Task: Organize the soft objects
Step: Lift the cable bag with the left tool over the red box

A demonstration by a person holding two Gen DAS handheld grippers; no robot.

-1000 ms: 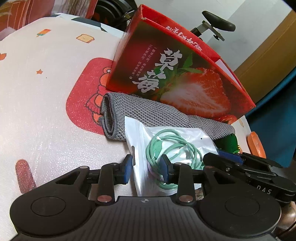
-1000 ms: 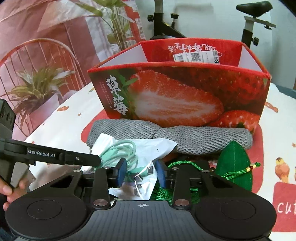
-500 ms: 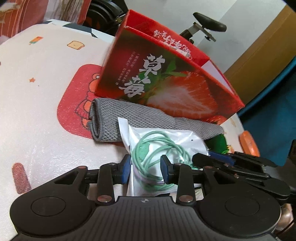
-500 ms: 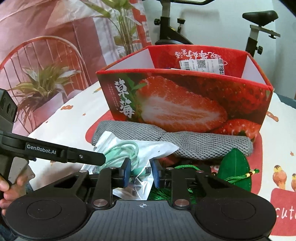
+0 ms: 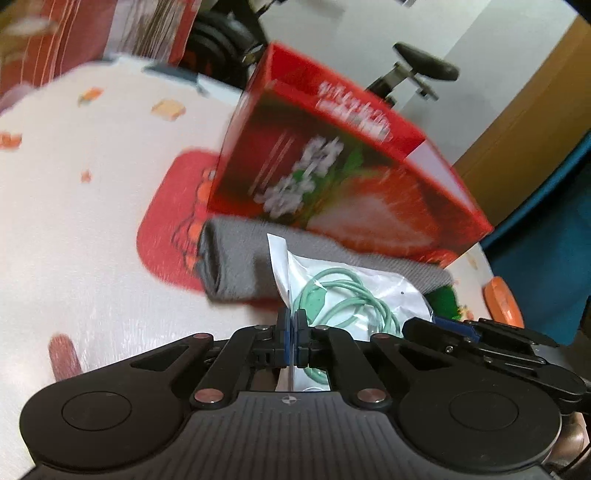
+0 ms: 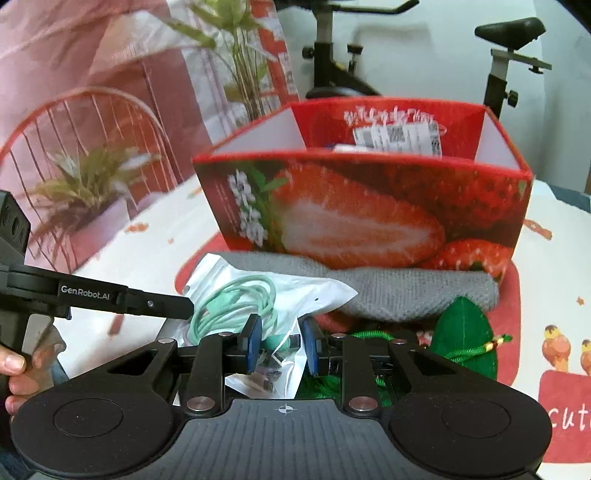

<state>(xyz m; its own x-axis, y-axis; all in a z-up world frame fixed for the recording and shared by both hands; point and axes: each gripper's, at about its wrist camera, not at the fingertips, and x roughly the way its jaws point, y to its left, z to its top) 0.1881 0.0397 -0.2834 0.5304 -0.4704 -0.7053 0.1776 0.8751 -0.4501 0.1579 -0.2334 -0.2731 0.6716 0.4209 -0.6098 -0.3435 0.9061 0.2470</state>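
A clear plastic bag [image 5: 351, 284] with a coiled mint-green cable lies in front of the red strawberry box [image 5: 332, 177], partly over a rolled grey knit cloth [image 5: 236, 258]. My left gripper [image 5: 292, 328] is shut on the bag's upright left edge. In the right wrist view the same bag [image 6: 295, 295] fills the narrow gap of my right gripper [image 6: 282, 345], whose pads press on its lower end with the cable plugs. A green felt leaf [image 6: 461, 332] with a green cord lies to the right, against the grey cloth [image 6: 406, 291].
The strawberry box [image 6: 369, 221] stands open-topped on a white cartoon-print tablecloth [image 5: 74, 221]. An orange object [image 5: 502, 299] lies at the table's right edge. An exercise bike [image 6: 509, 29] and potted plants [image 6: 85, 184] stand behind. A hand [image 6: 14, 369] holds the left gripper's handle.
My left jaws have closed on the bag's left edge, which now stands upright. The right jaws have narrowed onto the bag's lower end. The left view is blurred.
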